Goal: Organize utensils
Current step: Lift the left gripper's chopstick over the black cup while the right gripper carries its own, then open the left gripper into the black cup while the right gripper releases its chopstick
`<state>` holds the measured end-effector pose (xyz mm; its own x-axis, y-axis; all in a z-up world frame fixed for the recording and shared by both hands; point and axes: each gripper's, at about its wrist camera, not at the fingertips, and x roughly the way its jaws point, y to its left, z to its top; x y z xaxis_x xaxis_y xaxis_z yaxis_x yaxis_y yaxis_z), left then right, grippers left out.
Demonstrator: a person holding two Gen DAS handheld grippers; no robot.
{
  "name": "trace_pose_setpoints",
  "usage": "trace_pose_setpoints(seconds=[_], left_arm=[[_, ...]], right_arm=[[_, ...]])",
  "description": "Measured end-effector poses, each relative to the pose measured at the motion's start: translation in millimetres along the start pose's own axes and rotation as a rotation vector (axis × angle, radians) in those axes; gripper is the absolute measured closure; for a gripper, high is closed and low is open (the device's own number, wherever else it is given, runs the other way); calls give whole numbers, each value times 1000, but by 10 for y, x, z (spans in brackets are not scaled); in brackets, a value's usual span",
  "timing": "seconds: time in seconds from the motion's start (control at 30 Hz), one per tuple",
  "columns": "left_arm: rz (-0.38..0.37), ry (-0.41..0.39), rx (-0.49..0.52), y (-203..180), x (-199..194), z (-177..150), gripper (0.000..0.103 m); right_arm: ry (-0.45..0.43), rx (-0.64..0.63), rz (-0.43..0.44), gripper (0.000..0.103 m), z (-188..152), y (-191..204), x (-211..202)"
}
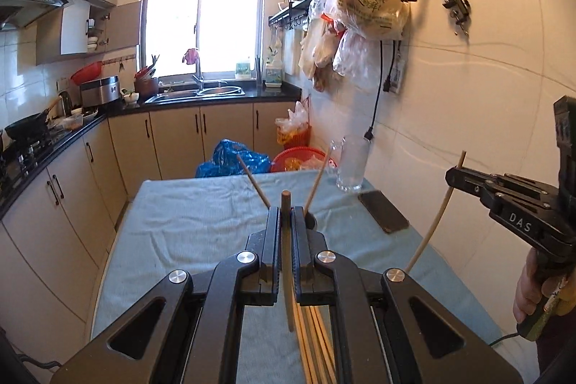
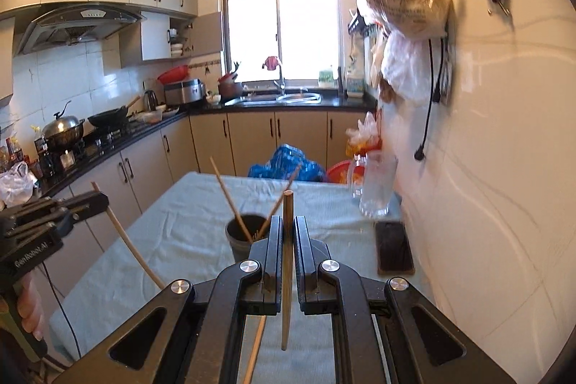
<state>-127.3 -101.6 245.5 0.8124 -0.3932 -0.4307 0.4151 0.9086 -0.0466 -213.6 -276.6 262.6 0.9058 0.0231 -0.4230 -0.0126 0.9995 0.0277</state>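
My left gripper [image 1: 286, 210] is shut on a brown chopstick [image 1: 287, 276] that stands almost upright between the pads. Several more chopsticks [image 1: 314, 344] lie on the cloth below it. Behind it, half hidden, stands a dark cup [image 1: 311, 222] with two chopsticks leaning out. My right gripper [image 2: 288, 221] is shut on its own brown chopstick [image 2: 287, 294], held above the table short of the dark cup [image 2: 244, 238]. From the left wrist, the right gripper [image 1: 450, 176] shows at the right edge, and the left gripper [image 2: 103, 199] appears at the left in the right wrist view.
A light blue cloth [image 1: 187, 225] covers the table. A glass mug [image 2: 376, 189] and a dark phone [image 2: 394, 249] sit by the white wall on the right. Kitchen cabinets and a counter run along the left. Bags and a red basket lie beyond the table's far edge.
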Motion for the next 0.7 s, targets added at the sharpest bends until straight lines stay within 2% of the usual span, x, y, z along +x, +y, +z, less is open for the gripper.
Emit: trace_pose_setpoints(seconds=[0.2, 0.47, 0.7], left_arm=[[-7, -30, -29, 80, 248, 399, 98], [-15, -73, -92, 137, 626, 924, 98], [19, -49, -115, 180, 1156, 1005, 98]], right_arm=[[-45, 24, 31, 96, 410, 28, 202], [-82, 153, 110, 96, 833, -68, 615], [-87, 221, 99, 96, 861, -145, 1066]])
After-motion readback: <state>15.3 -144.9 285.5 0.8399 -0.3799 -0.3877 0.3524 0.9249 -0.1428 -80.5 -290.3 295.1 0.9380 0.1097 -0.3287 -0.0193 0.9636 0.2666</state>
